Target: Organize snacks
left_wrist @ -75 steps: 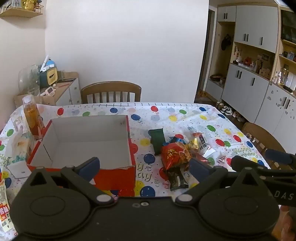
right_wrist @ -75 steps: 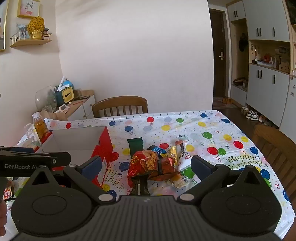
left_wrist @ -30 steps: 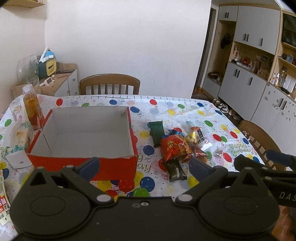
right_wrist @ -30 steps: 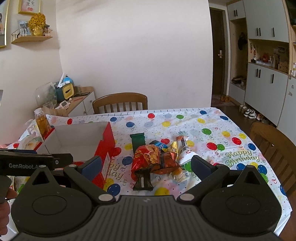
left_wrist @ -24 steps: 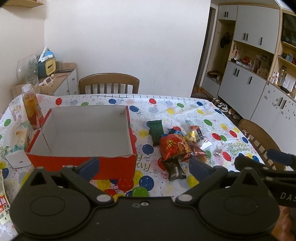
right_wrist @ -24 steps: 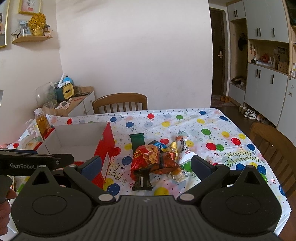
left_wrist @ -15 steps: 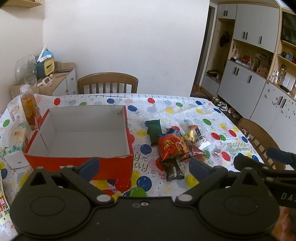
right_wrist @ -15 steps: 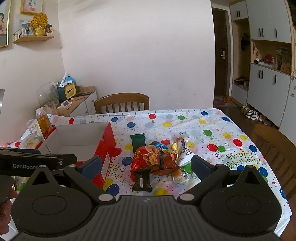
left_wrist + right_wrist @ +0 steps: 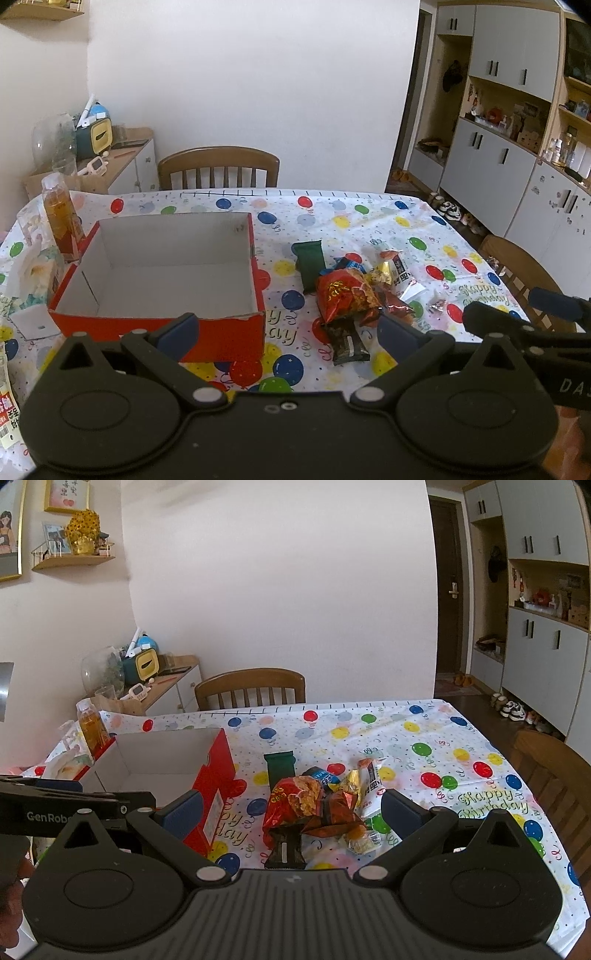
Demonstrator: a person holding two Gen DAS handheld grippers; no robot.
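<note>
An empty red box [image 9: 155, 317] with a white inside stands on the balloon tablecloth, left of a heap of snack packets. The heap holds a red bag [image 9: 343, 295], a green packet [image 9: 309, 264] and a dark bar [image 9: 347, 341]. My left gripper [image 9: 288, 328] is open and empty, held above the table's near edge between box and heap. My right gripper [image 9: 290, 810] is open and empty, facing the red bag [image 9: 295, 801] and dark bar [image 9: 284, 849]; the box [image 9: 210, 775] is to its left.
An orange drink bottle [image 9: 61, 218] and tissue packs [image 9: 33, 273] stand left of the box. A wooden chair [image 9: 218, 166] is behind the table, another chair [image 9: 524, 266] at the right side. Cabinets line the right wall.
Both grippers have pulled back and risen a little, so more tablecloth shows in front of the box and snacks. Both stay open and empty. Nothing on the table has moved.
</note>
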